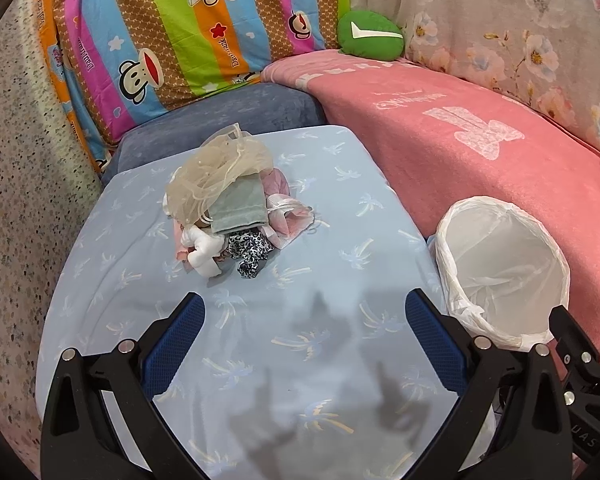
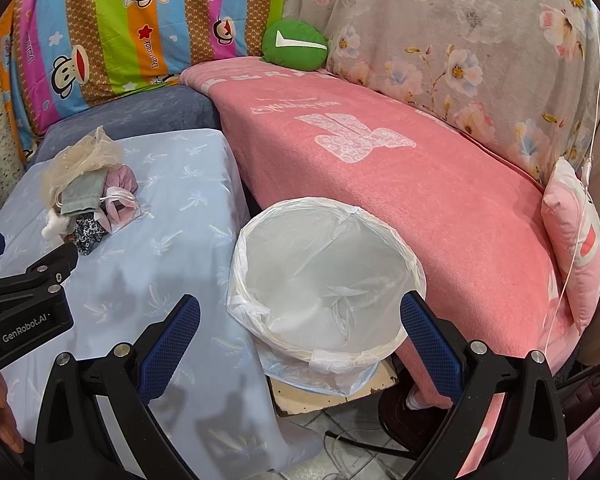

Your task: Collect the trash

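Left gripper [image 1: 304,336] and right gripper [image 2: 300,336] spread, empty; loose trash pile [image 1: 224,204] risked scattering short of lined bin [image 2: 324,280].

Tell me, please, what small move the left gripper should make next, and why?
Probably ease the left gripper forward toward the pile of scraps on the blue palm-print cover. Both grippers are open and empty, the pile lies straight ahead, and the lined bin beside it holds nothing yet.

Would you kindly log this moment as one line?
left gripper open | right gripper open | trash pile untouched | lined bin empty
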A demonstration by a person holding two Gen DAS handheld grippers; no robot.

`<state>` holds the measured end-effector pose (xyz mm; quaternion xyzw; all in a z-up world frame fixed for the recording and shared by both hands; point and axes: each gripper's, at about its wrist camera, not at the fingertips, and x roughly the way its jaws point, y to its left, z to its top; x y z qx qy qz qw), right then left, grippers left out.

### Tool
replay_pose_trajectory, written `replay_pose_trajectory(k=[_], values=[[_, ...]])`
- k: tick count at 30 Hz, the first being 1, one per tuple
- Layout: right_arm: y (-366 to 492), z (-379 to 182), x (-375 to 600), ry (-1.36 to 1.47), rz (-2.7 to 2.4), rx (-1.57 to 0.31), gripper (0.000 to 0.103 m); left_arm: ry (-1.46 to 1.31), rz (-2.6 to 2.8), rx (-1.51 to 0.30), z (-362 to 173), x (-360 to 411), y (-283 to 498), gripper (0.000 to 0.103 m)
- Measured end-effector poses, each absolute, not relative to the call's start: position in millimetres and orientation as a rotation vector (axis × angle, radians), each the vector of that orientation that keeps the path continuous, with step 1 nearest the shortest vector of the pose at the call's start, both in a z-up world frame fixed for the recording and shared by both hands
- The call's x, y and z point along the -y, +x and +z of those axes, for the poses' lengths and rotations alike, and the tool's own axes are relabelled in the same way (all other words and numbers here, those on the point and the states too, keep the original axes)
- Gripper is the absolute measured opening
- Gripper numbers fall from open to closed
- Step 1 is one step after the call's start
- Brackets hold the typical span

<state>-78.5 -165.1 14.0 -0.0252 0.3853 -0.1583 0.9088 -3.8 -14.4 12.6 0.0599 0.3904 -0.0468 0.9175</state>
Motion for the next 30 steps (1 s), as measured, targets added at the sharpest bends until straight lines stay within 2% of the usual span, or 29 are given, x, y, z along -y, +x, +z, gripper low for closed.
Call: replay_pose_trajectory(k=[30], values=[[-77.1,18.6,169.4,-0.051,-0.329,-0.789,0.097,0.109,-0.109,-0.799,17.9,15.9,-4.8,0.096]])
